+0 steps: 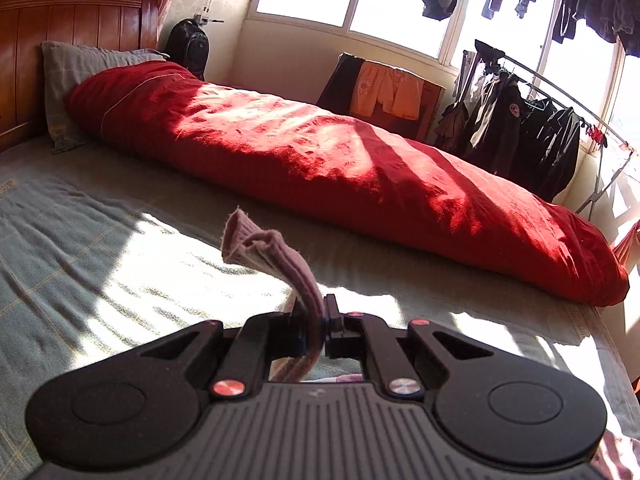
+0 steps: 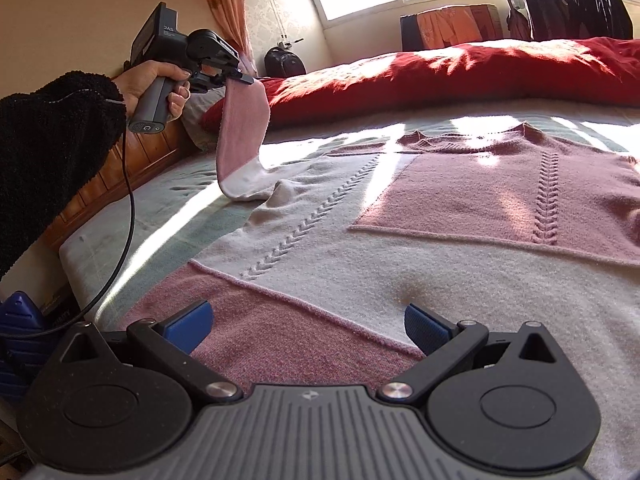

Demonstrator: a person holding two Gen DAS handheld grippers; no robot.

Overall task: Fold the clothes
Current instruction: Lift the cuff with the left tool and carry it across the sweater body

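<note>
The sweater lies spread flat across the bed, pink and white knit panels with a cable pattern running down them, neckline toward the red duvet. The left tool is clamped on the cuff of one sleeve, and that sleeve hangs from it in a limp curve, its lower end on the bed where it joins the body. In the left wrist view the ribbed cuff flops forward out of the pinched tips. That sag suggests soft, light, stretchy wool: it should drape rather than hold a crease, and a one-point grip will likely pull it long and narrow. Cuffs, hem corners and shoulder seams look like the firmest places to take hold; the open knit could snag on a pad edge.

The right tool hovers just above the pink hem band, blue pads well apart, holding nothing.

Containers: none visible on the bed. A dark backpack stands by the far wall, contents impossible to see.
</note>
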